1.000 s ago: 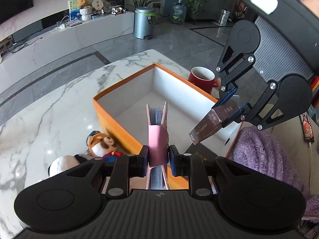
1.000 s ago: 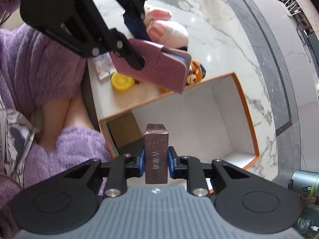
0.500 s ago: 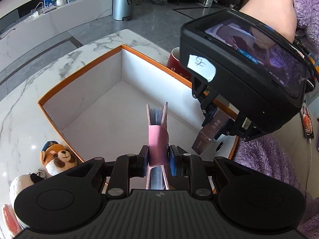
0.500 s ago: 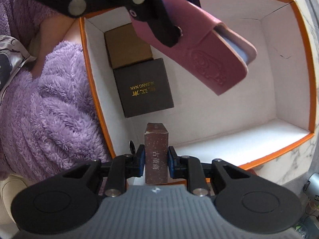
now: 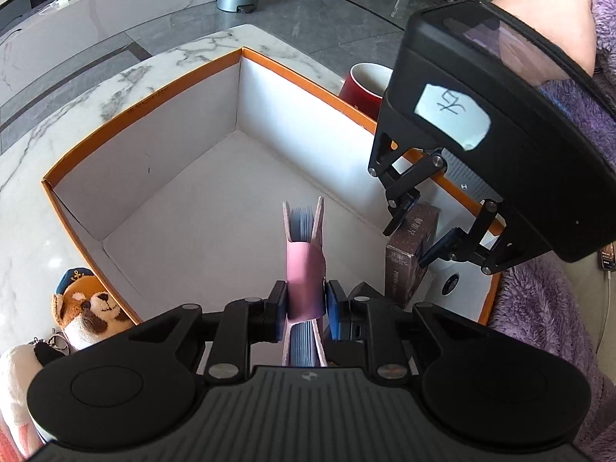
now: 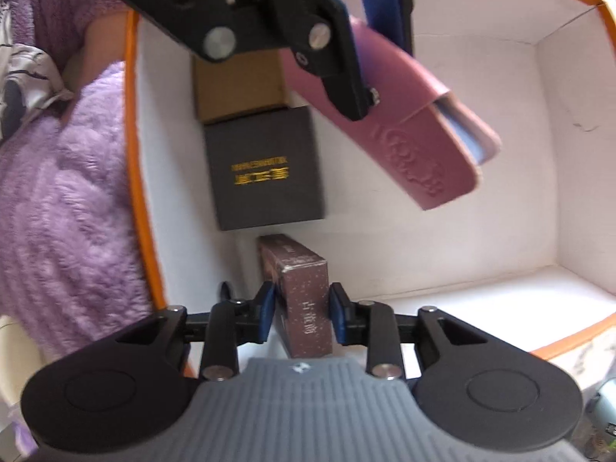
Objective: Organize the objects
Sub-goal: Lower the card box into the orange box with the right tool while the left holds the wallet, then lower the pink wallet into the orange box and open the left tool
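**Two items lowered into the orange-rimmed box**

The brown speckled carton (image 6: 306, 300) stands on end on the white floor at the lower centre of the right wrist view, inside the orange-rimmed box (image 6: 133, 177), close to its left wall. The right gripper (image 6: 302, 315) straddles it; its jaws have just been opening, and narrow gaps show between the blue pads (image 6: 266, 313) and the carton's sides, so the carton appears released, though blur makes the contact hard to judge. Pale characters run down its face but are too smeared to read.

Above it in that frame lie a black box (image 6: 265, 177) with gold lettering, unreadable here, and beyond it a tan cardboard box (image 6: 238, 88), the two touching along the same wall.

The pink card wallet (image 5: 305, 265), stuffed with blue-grey cards, is clamped firmly in the narrowly set left gripper (image 5: 306, 306) and hangs above the open middle of the box floor, pointing steeply down.

In the left wrist view the right gripper's housing fills the upper right, bearing a white label (image 5: 452, 117) with one handwritten character. A purple fleece sleeve (image 5: 539, 308) is at the right edge. Outside the box, a red mug (image 5: 364, 86) stands behind its far wall and a plush dog (image 5: 86, 313) lies at lower left on the marble table (image 5: 57, 123).
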`<action>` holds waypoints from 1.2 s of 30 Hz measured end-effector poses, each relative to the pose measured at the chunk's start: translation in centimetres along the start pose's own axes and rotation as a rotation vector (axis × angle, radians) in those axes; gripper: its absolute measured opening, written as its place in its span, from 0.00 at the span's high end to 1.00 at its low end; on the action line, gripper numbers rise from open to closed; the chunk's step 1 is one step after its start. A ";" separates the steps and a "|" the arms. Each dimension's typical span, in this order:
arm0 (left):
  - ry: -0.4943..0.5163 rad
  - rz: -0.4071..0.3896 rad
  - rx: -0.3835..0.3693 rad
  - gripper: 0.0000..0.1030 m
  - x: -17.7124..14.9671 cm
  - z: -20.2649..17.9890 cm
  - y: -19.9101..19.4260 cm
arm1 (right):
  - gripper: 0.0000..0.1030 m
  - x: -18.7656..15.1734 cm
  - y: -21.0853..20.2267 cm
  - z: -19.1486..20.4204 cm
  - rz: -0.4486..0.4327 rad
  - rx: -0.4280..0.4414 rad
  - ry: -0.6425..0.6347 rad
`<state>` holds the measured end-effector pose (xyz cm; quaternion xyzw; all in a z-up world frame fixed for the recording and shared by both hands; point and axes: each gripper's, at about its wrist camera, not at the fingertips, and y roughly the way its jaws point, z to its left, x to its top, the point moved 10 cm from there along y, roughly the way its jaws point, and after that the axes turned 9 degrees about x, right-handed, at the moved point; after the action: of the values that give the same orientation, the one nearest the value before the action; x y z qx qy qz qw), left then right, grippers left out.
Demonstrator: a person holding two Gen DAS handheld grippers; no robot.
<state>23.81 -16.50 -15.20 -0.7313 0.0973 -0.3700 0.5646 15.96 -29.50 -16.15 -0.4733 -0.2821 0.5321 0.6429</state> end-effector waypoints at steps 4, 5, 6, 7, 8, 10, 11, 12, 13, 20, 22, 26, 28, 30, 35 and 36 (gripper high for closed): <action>0.002 0.015 -0.002 0.76 0.0 -0.3 0.5 | 0.57 -0.1 0.5 -0.8 -0.007 -0.092 -0.013; 0.003 0.018 -0.003 0.76 0.0 -0.4 0.5 | 0.55 -0.1 0.8 -1.0 -0.004 -0.111 -0.017; 0.004 0.020 -0.003 0.76 0.1 -0.4 0.6 | 0.53 -0.1 1.0 -1.1 -0.004 -0.112 -0.016; 0.006 0.021 0.000 0.76 0.1 -0.5 0.7 | 0.50 -0.1 1.2 -1.2 -0.007 -0.107 -0.013; 0.006 0.023 0.000 0.76 0.1 -0.5 0.7 | 0.50 -0.2 1.5 -1.3 -0.012 -0.102 -0.009; 0.002 0.027 0.000 0.76 0.1 -0.5 0.8 | 0.46 -0.3 1.9 -1.5 -0.024 -0.093 0.006; 0.000 0.030 0.000 0.76 0.1 -0.4 0.8 | 0.44 -0.4 2.1 -1.5 -0.031 -0.087 0.013; -0.001 0.033 0.001 0.76 0.1 -0.4 0.9 | 0.41 -0.5 2.2 -1.6 -0.039 -0.084 0.018; -0.002 0.036 0.003 0.76 0.1 -0.4 1.0 | 0.39 -0.5 2.4 -1.6 -0.051 -0.081 0.021; -0.009 0.056 0.007 0.76 0.0 -0.3 1.6 | 0.38 -0.4 2.9 -0.7 -0.115 0.024 0.038; -0.010 0.058 0.008 0.76 0.2 -0.2 1.7 | 0.38 -0.5 2.8 -0.8 -0.122 0.011 0.037; -0.012 0.063 0.007 0.76 0.1 -0.2 1.8 | 0.38 -0.5 2.7 -0.9 -0.136 0.016 0.047; -0.013 0.065 0.006 0.76 0.1 -0.2 1.7 | 0.38 -0.6 2.8 -1.1 -0.139 0.020 0.059; -0.013 0.066 0.005 0.76 0.1 -0.1 1.7 | 0.38 -0.6 2.7 -1.6 -0.152 0.018 0.076; -0.018 0.071 0.012 0.76 0.0 0.0 2.0 | 0.45 -0.7 2.9 -2.6 -0.173 0.050 0.114; -0.016 0.073 0.012 0.76 0.0 0.0 2.1 | 0.50 -0.7 3.0 -2.5 -0.176 0.051 0.098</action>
<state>24.41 -17.20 -17.09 -0.7267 0.1170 -0.3440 0.5829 16.67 -30.95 -19.75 -0.4556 -0.2773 0.4569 0.7119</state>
